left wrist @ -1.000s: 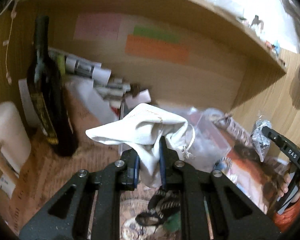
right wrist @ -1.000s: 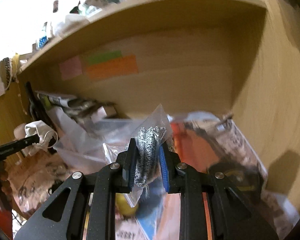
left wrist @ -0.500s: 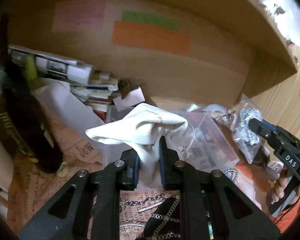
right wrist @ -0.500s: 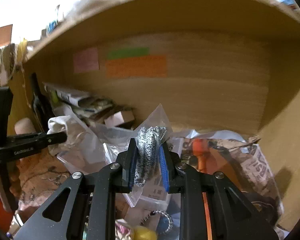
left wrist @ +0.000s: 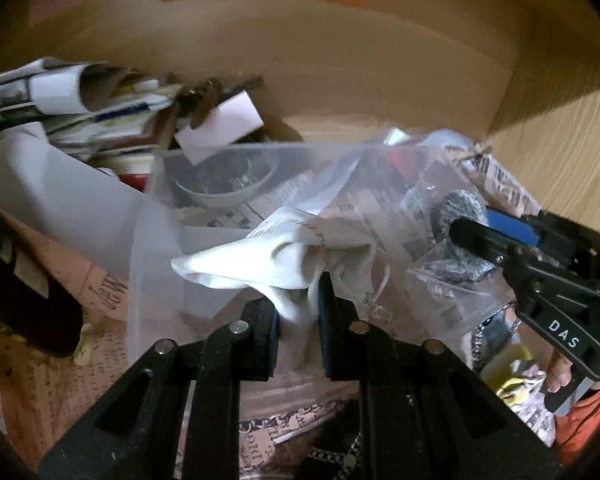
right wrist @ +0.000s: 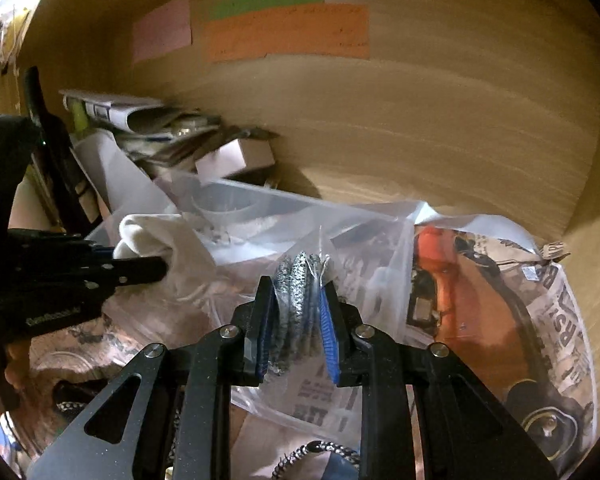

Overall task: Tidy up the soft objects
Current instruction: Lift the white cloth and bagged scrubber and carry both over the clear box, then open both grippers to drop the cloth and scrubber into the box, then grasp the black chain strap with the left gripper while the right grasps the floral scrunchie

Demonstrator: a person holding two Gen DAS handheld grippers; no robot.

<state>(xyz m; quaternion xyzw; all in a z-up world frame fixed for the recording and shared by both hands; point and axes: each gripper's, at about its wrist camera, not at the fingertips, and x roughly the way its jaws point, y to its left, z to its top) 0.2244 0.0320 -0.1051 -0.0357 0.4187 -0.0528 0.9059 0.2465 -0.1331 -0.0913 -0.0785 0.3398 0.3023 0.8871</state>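
My left gripper (left wrist: 298, 300) is shut on a white cloth pouch (left wrist: 268, 260) and holds it over a clear plastic bin (left wrist: 220, 152) inside a wooden shelf. The pouch also shows at the left of the right wrist view (right wrist: 152, 240). My right gripper (right wrist: 296, 312) is shut on a clear plastic bag holding black-and-white speckled cord (right wrist: 296, 296). That bag shows at the right of the left wrist view (left wrist: 456, 240), beside the pouch. Both grippers hover at the bin's front edge.
A white bowl (left wrist: 224, 188) lies in the bin. Rolled papers and a small box (right wrist: 236, 156) are stacked at the back left, next to a dark bottle (right wrist: 56, 152). Newspaper (right wrist: 500, 320) covers the shelf floor on the right. Coloured notes (right wrist: 284, 36) stick to the back wall.
Both grippers have moved forward into the shelf toward the clear bin, still holding their loads. The two grippers have come closer together.
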